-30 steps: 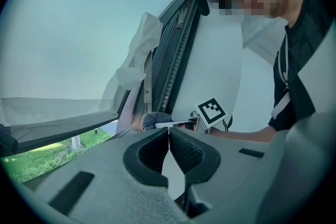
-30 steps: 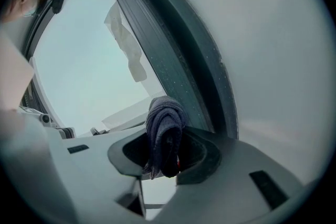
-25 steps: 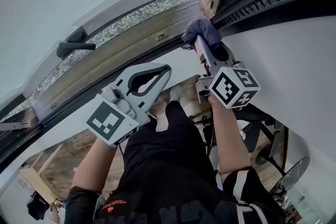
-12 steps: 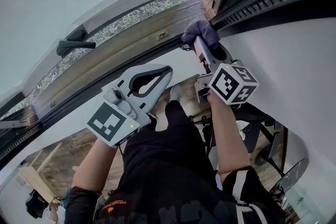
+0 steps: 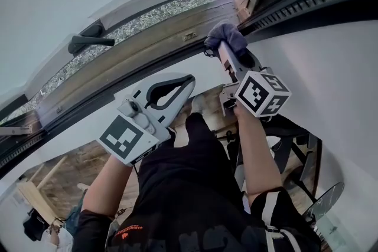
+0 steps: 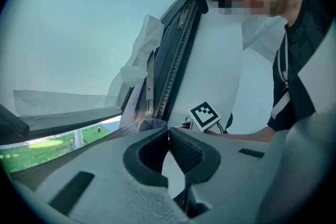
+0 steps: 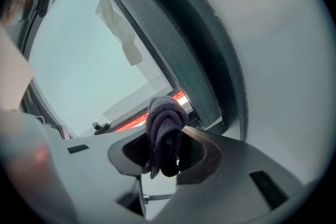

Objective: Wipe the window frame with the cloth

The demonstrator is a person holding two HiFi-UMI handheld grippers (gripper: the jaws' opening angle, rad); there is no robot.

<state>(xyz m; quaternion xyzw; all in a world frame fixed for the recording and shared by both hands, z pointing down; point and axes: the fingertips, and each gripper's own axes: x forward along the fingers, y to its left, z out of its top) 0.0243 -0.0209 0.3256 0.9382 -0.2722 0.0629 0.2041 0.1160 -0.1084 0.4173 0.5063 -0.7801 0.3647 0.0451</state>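
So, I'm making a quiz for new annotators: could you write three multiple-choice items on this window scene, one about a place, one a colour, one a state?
1. Where is the cloth?
A. On the floor.
B. In the right tool, up at the window frame.
C. Over the person's shoulder.

2. What colour is the cloth?
A. Yellow.
B. White.
C. Dark purplish grey.

3. How do the left tool's jaws stand?
A. Together, empty.
B. Wide apart.
C. Clamped on paper.

Answers:
1 B, the right gripper view shows it bunched between the jaws.
2 C, it looks dark in both views.
3 A, the left gripper view shows the tips meeting with nothing between.
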